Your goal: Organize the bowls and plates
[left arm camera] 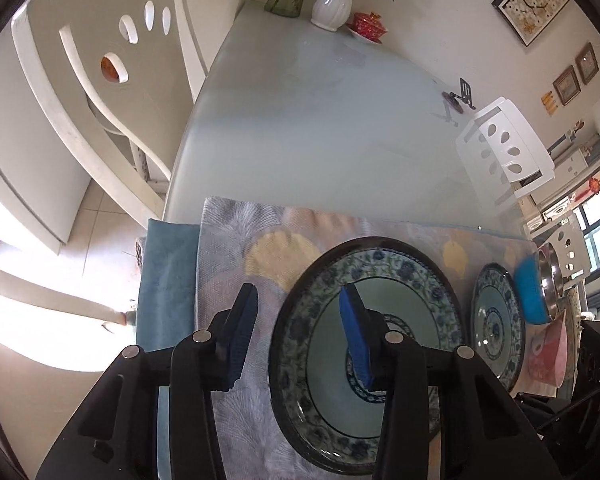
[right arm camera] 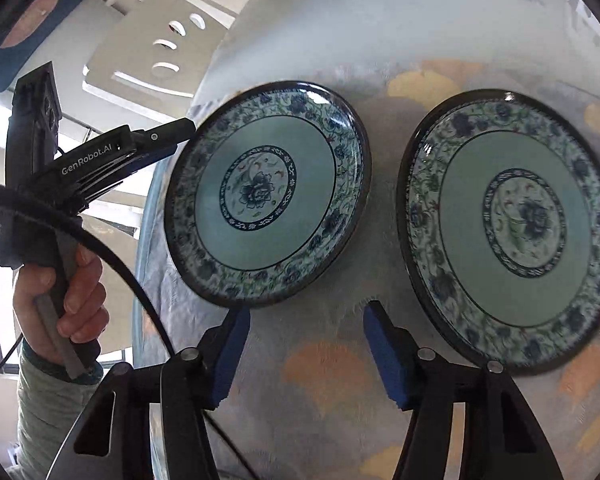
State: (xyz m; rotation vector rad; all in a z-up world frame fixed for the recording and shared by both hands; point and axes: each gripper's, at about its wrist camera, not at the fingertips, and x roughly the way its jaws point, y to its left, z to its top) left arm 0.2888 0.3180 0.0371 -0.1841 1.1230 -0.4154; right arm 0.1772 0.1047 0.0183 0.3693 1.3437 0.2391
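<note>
Two blue-and-white floral plates with dark rims lie side by side on a patterned cloth. In the right wrist view the left plate (right arm camera: 266, 194) and the right plate (right arm camera: 512, 228) both show. My left gripper (left arm camera: 300, 324) is open, its jaws straddling the left rim of the near plate (left arm camera: 384, 412); it also shows in the right wrist view (right arm camera: 180, 132) at that plate's left edge. My right gripper (right arm camera: 306, 330) is open and empty, over the cloth between the plates. The second plate (left arm camera: 496, 320), a blue bowl (left arm camera: 530, 292) and a pink bowl (left arm camera: 548, 354) sit to the right.
The cloth (left arm camera: 236, 264) covers the near end of a pale glass table (left arm camera: 320, 120). A white vase (left arm camera: 334, 4), a red lidded cup (left arm camera: 368, 24) and a small black stand (left arm camera: 462, 94) sit far back. White chairs (left arm camera: 100, 100) flank the table.
</note>
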